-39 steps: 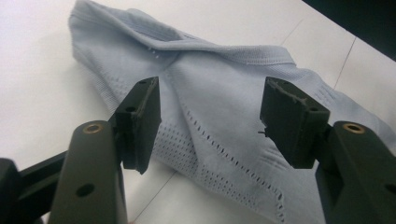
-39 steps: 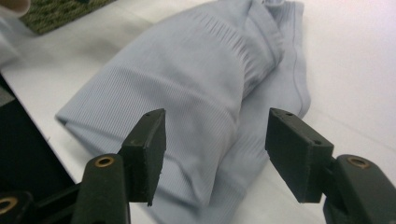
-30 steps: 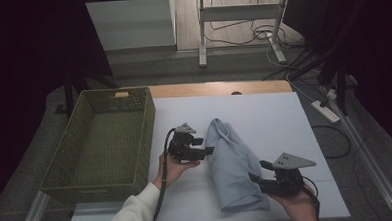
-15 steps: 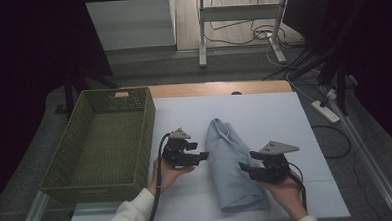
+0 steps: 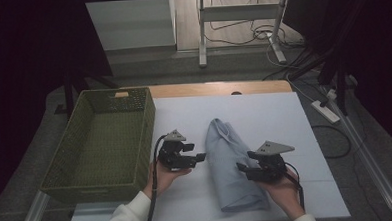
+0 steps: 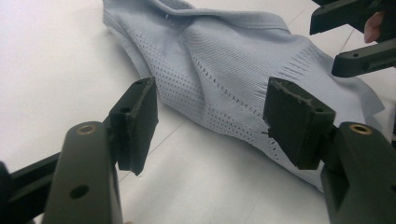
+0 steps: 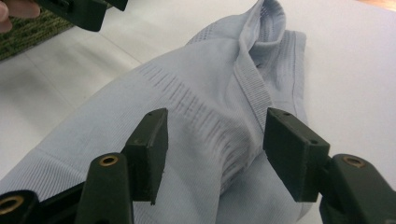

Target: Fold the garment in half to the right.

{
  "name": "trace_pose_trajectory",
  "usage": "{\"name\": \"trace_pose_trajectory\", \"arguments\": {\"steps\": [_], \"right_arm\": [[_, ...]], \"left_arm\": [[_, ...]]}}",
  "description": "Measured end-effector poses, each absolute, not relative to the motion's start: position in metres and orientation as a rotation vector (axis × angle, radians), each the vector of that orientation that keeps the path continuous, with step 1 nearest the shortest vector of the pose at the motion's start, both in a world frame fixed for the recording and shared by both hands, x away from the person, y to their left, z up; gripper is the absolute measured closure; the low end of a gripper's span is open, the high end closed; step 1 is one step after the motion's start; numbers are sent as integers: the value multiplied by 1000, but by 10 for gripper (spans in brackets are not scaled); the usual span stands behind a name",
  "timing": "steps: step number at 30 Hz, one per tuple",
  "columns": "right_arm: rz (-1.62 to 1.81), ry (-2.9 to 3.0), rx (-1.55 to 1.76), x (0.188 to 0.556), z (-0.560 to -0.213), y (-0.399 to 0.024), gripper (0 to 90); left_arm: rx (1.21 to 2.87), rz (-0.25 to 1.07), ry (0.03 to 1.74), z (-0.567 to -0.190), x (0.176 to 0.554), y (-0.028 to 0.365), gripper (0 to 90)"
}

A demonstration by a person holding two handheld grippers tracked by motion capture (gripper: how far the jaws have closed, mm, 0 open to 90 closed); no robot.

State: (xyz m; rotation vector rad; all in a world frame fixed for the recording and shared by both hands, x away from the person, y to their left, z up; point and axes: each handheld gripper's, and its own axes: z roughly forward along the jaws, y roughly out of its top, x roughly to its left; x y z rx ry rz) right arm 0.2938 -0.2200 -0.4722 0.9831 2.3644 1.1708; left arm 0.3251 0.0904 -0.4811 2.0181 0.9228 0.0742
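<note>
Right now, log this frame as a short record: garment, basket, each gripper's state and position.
garment: light blue knit garment, folded long, lying on the white table
basket: green woven basket, at the table's left edge, nothing visible inside
left gripper: open, jaws pointed at the garment's left edge, nothing between them
right gripper: open, jaws at the garment's right side, over the fabric, not clamped

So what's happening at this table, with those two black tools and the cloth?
A person holds a black two-jaw claw in each hand. The left claw and right claw sit on either side of a folded pale blue knitted garment on the white table. Both stand open, gripping nothing. A green woven basket waits at the left.
</note>
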Motion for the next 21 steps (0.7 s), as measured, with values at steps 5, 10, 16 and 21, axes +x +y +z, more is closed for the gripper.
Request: {"name": "trace_pose_trajectory", "arguments": {"steps": [5, 10, 16, 21], "right_arm": [[1155, 2373, 972, 293, -474, -221, 408], [1109, 2390, 970, 292, -478, -221, 423], [1042, 2423, 972, 293, -487, -219, 503], [958, 2474, 927, 292, -496, -212, 622]], "left_arm": [[2002, 83, 928, -479, 324, 94, 356], [1987, 77, 937, -479, 324, 96, 356], [1978, 72, 940, -479, 324, 98, 356], [1972, 69, 949, -479, 324, 99, 357]]}}
